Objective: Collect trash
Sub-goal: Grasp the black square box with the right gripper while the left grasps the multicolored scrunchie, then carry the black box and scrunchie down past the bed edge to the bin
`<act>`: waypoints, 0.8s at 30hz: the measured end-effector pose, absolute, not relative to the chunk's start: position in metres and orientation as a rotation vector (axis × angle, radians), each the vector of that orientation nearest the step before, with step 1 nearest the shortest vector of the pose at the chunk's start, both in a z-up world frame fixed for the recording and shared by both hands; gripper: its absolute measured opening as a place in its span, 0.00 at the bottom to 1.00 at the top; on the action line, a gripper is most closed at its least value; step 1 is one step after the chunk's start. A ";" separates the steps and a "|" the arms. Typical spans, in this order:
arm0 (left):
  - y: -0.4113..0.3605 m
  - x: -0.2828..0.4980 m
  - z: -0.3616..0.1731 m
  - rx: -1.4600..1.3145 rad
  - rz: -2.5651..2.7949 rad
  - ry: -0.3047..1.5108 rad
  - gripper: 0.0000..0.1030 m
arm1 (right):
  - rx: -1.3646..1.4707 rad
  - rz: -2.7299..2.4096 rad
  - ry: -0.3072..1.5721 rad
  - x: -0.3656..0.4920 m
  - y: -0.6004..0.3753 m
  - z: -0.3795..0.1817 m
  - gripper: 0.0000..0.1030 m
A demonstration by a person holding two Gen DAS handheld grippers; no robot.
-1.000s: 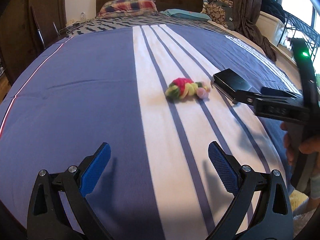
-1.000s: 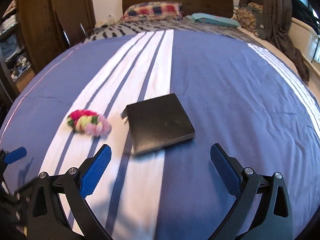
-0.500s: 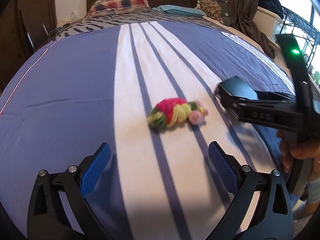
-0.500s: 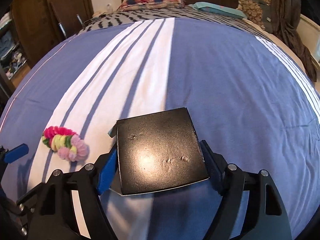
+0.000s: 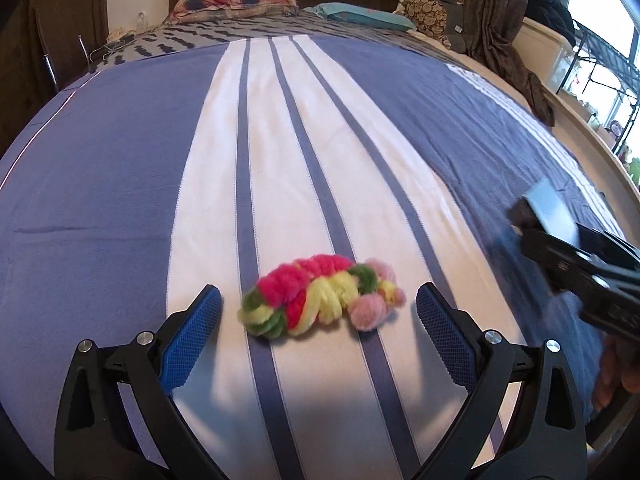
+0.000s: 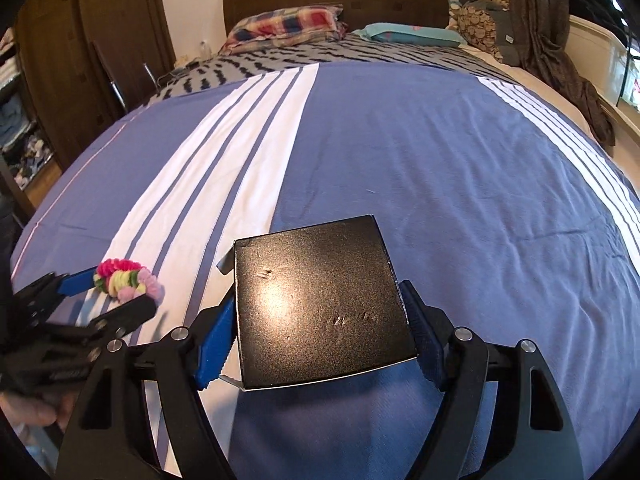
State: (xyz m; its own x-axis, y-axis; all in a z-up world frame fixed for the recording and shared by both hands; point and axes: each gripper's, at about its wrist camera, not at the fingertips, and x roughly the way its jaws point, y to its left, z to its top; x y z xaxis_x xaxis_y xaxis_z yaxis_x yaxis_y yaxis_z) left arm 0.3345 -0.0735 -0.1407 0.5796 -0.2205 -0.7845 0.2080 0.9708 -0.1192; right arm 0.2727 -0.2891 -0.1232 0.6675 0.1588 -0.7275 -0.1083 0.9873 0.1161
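We note two pieces of trash on the bed point(image 5: 120, 168), which wears a blue cover with white stripes. The right gripper point(image 6: 320, 320) is clamped on a flat black box point(image 6: 316, 300), its blue pads pressed to the box's left and right sides; the box looks lifted slightly off the cover, though we cannot be sure of the gap beneath it. The left gripper point(image 5: 318, 308) stands with jaws wide apart, holding nothing. The coming move, as we judge it, belongs to this left one, and it turns on how the bundle of fuzzy pipe cleaners point(image 5: 320, 296) (pink, yellow, green) lies to the jaws. In the left wrist view the bundle rests on the white band, directly ahead and between the two pads, touching neither. Its long axis runs across the view, from one pad toward the other, rising a little to the right. So the jaws would close along the bundle's length, not across its narrow waist; we expect the soft coils to compress end to end, and a loose end could slip out. The right wrist view agrees: the bundle sits between the left fingers point(image 6: 76, 282), well to the left of the box. The left hand is plainly the nearer to it.
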 end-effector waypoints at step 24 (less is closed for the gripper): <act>-0.066 0.194 -0.103 0.053 -0.340 0.816 0.64 | -0.012 0.110 0.715 0.116 -0.285 -0.095 0.74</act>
State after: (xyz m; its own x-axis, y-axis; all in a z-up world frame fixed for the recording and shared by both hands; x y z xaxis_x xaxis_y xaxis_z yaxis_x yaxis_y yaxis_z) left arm 0.1943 -0.0663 -0.1033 0.6344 -0.2768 -0.7217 0.3177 0.9446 -0.0830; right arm 0.1162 -0.2845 -0.0946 0.7495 0.0962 -0.6550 -0.1047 0.9942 0.0263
